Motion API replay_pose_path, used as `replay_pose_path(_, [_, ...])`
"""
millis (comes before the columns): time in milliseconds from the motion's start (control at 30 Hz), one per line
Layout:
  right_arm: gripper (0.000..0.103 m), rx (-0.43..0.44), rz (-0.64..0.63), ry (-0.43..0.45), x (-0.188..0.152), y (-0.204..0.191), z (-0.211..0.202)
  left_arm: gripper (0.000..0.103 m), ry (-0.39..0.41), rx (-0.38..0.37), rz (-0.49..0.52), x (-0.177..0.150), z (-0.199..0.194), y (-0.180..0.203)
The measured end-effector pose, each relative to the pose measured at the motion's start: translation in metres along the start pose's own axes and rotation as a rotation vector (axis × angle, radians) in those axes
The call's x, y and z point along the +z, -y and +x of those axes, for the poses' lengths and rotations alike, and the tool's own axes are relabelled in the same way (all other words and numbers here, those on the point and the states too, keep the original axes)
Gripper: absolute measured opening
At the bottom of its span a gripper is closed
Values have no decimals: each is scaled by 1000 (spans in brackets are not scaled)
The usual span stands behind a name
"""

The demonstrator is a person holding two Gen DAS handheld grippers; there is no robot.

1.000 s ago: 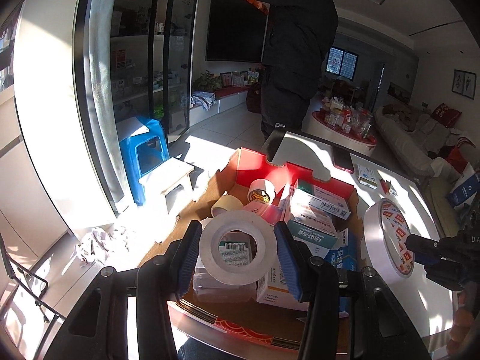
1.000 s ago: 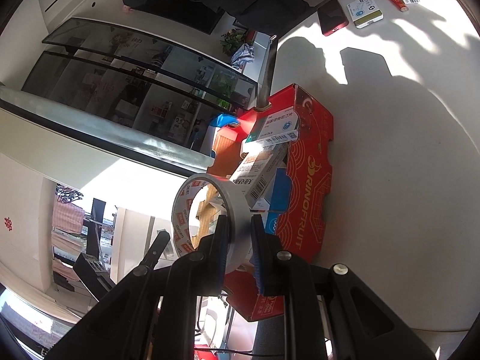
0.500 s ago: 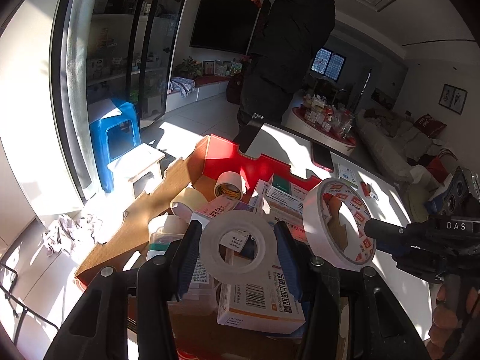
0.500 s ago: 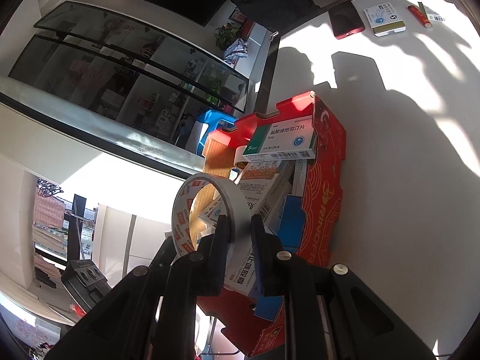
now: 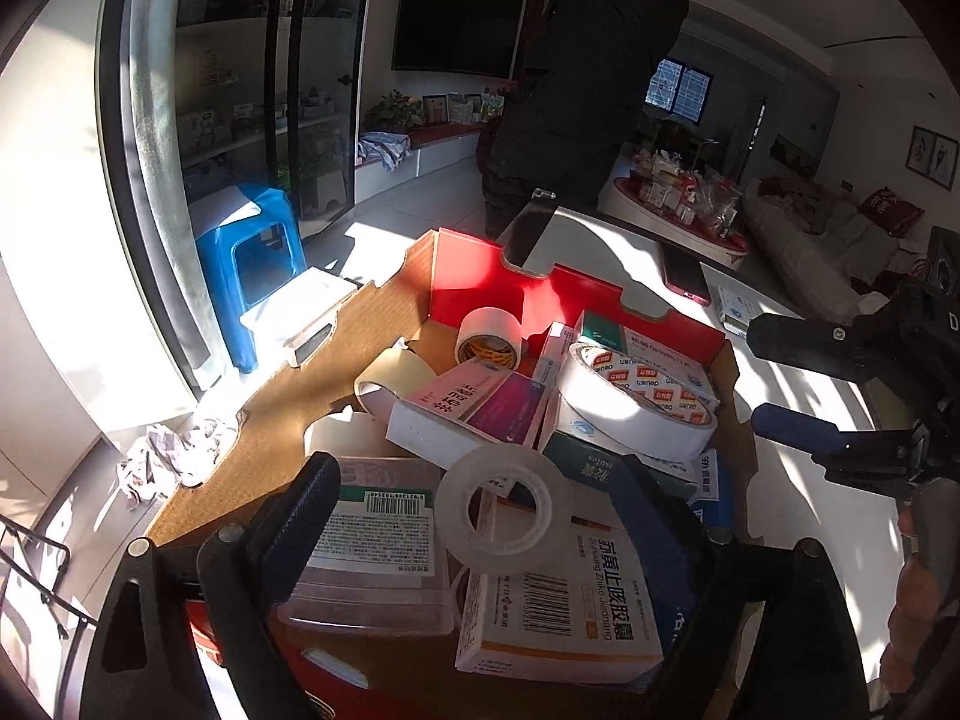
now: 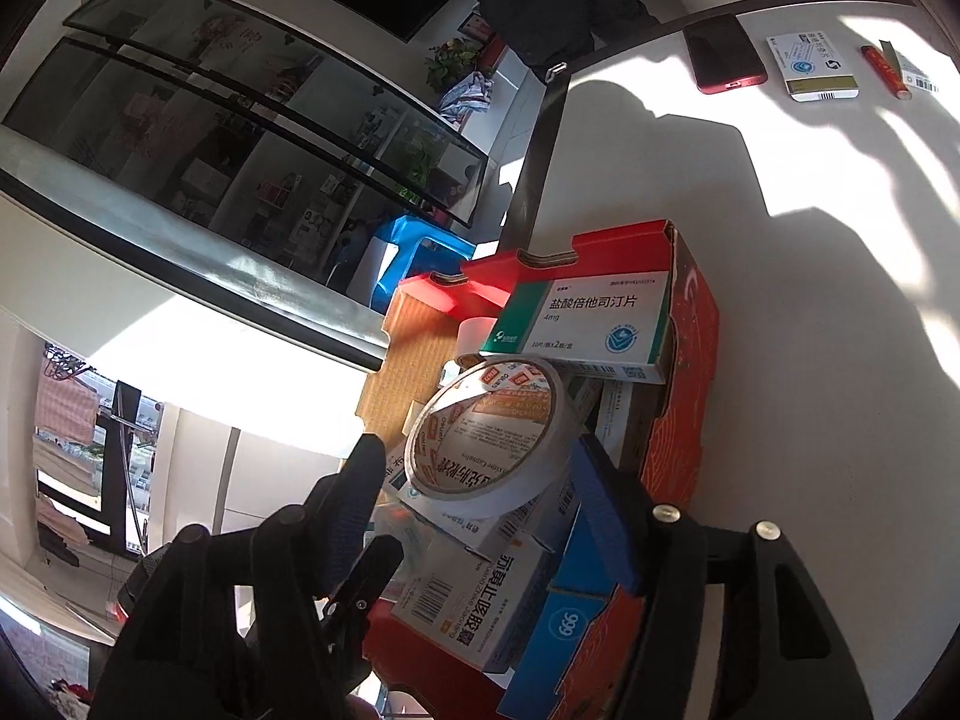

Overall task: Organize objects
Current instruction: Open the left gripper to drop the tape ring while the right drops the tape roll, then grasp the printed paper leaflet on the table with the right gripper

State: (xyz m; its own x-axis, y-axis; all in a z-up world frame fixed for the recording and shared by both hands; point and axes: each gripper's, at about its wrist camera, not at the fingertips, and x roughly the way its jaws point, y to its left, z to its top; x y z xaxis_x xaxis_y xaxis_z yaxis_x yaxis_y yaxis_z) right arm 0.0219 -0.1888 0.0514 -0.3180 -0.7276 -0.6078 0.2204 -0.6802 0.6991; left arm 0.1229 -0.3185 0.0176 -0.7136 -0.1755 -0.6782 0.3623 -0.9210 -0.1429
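Both rolls have just been let go, so two more items can be counted as put away. On the left, the left tongs (image 5: 480,516) have just been opened wide, and the clear tape roll (image 5: 501,501) is left lying between them, untouched, on the medicine boxes (image 5: 564,594) in the red box (image 5: 480,276) on the counter (image 6: 810,360). Its hole is tipped up toward the camera. On the right, the right tongs (image 6: 486,498) are likewise spread apart, and the white tape roll (image 6: 489,438) is dropped among the boxes, tilted, its hole aimed up and left.
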Motion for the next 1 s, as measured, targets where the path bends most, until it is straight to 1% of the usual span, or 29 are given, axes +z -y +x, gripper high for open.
replay_pose_path(100, [73, -54, -35, 72, -2, 11, -26, 96, 57, 10, 5, 4, -16, 1])
replay_pose_path(167, [74, -103, -4, 112, -2, 33, -46, 99, 78, -5, 7, 7, -26, 5])
replay_pose_path(233, [77, -148, 61, 131, -2, 64, -61, 99, 92, -28, 12, 11, -34, 14])
replay_pose_path(333, [77, -255, 174, 126, 2, 116, -80, 102, 102, -100, 30, 17, -43, 40])
replay_pose_path(367, [77, -291, 192, 123, 6, 132, -86, 102, 102, -132, 41, 18, -45, 53])
replay_pose_path(433, [77, -365, 192, 147, 17, 155, -99, 103, 91, -202, 74, 21, -47, 82])
replay_pose_path(500, [78, -429, 177, 171, 34, 176, -110, 103, 65, -270, 117, 22, -44, 116])
replay_pose_path(567, [78, -457, 186, 185, 56, 199, -117, 103, 28, -332, 149, 22, -35, 146])
replay_pose_path(633, [78, -475, 202, 180, 81, 223, -120, 103, -21, -375, 179, 23, -21, 174])
replay_pose_path(733, [78, -450, 244, 221, 118, 253, -128, 103, -84, -407, 213, 25, 0, 206])
replay_pose_path(800, [78, -427, 280, 255, 143, 273, -132, 103, -129, -418, 226, 28, 17, 219])
replay_pose_path(900, [78, -453, 286, 273, 184, 294, -126, 103, -224, -446, 213, 43, 44, 234])
replay_pose_path(1000, [78, -524, 200, 273, 224, 302, -113, 103, -289, -473, 217, 69, 66, 244])
